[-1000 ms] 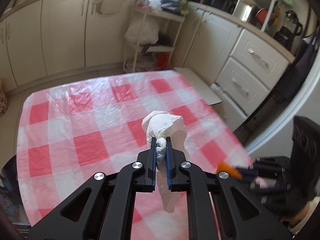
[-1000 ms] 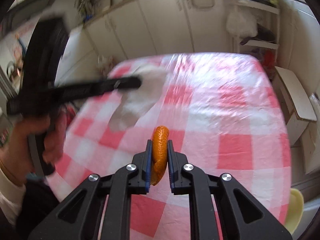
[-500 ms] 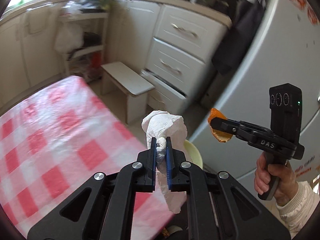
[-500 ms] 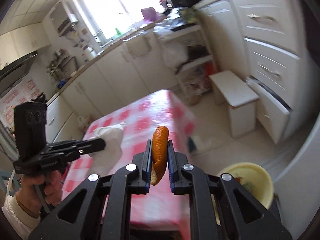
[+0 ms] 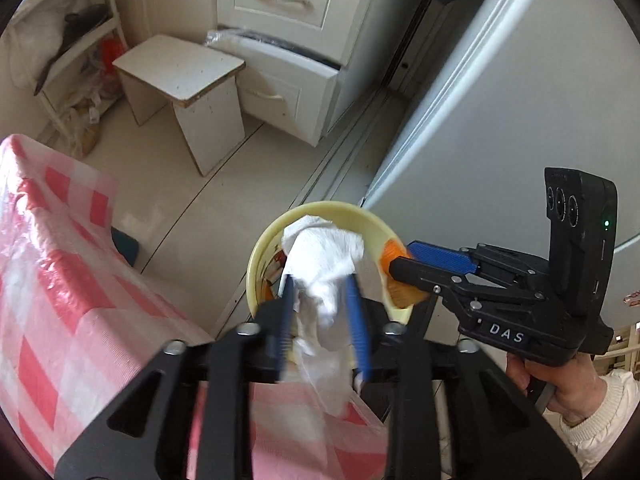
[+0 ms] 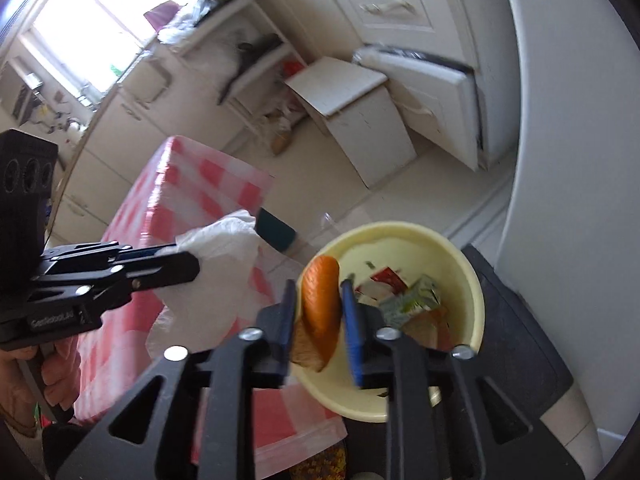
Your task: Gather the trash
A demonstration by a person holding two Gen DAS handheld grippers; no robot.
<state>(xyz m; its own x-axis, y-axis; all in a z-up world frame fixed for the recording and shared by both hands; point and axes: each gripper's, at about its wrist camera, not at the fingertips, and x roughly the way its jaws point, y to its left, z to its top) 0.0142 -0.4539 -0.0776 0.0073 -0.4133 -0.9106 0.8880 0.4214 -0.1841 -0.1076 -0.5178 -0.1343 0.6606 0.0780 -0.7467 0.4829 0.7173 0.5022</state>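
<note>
Tissue (image 5: 324, 264) — soft, weightless, crushable anywhere — hangs between the left gripper (image 5: 320, 312)'s parted jaws; right gripper (image 6: 320, 312), also loosened, frames the orange peel (image 6: 320, 300); yellow bin (image 6: 472, 280) just ahead, below both.

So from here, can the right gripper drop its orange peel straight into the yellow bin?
Probably yes. The right gripper hangs over the yellow bin mouth, with the orange peel loose between open fingers. The left gripper and tissue hover over the same opening but leave room.
</note>
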